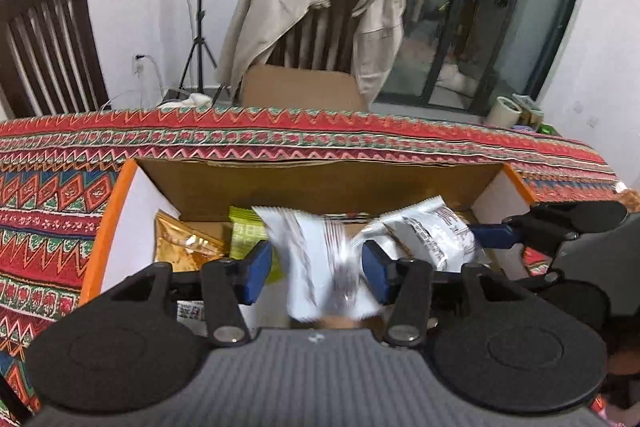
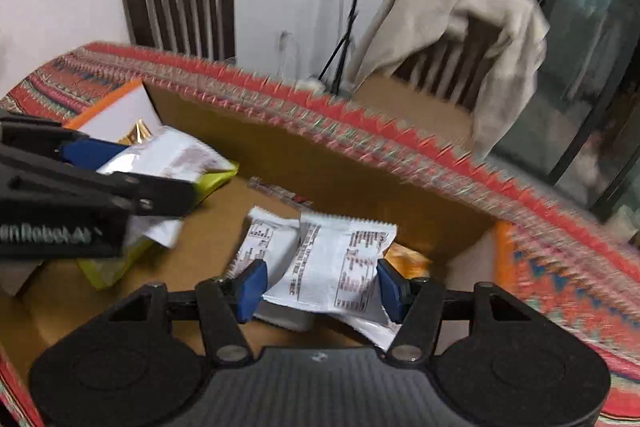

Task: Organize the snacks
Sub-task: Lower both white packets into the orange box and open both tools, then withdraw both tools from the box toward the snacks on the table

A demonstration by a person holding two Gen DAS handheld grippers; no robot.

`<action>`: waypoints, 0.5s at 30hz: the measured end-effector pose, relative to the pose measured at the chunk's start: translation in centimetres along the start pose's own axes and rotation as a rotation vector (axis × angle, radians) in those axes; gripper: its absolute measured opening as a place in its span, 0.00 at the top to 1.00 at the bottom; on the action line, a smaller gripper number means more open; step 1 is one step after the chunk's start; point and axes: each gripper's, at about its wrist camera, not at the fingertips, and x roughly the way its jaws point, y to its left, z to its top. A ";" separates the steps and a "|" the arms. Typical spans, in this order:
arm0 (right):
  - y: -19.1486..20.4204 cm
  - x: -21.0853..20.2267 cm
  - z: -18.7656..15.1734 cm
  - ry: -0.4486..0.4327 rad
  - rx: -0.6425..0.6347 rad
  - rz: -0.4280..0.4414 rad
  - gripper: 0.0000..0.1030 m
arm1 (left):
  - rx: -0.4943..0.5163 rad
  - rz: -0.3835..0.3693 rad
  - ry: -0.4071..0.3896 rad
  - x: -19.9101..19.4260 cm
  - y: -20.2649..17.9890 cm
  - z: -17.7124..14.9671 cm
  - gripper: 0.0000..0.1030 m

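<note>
An open cardboard box (image 1: 320,187) with orange edges stands on the patterned tablecloth and holds snack packets. My left gripper (image 1: 316,271) hangs over the box, its blue pads wide apart, with a blurred white packet (image 1: 320,267) between them; I cannot tell if the pads touch it. My right gripper (image 2: 320,287) is over the box's right part, its pads wide apart around a white packet (image 2: 340,263) with printed text. A second white packet (image 2: 264,239) lies beside it. A green packet (image 1: 244,231) and a gold packet (image 1: 180,243) lie at the left.
The right gripper's finger (image 1: 496,235) reaches into the left wrist view near another white packet (image 1: 436,235). The left gripper (image 2: 80,179) shows in the right wrist view. Two dark chairs (image 1: 48,47), one with a beige jacket (image 1: 320,7), stand beyond the table (image 1: 280,131). A tape roll (image 1: 506,111) sits far right.
</note>
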 end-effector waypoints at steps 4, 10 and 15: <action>-0.4 0.3 -0.1 -0.008 0.067 0.097 0.32 | -0.003 -0.001 -0.039 -1.5 0.8 -0.2 0.47; -1.0 -4.3 -1.1 -0.098 0.050 0.064 0.23 | 0.022 0.043 -0.119 -7.5 1.2 -0.9 0.45; -1.8 -12.5 -4.1 -0.243 0.063 0.084 0.17 | 0.062 0.026 -0.234 -15.7 0.8 -4.4 0.26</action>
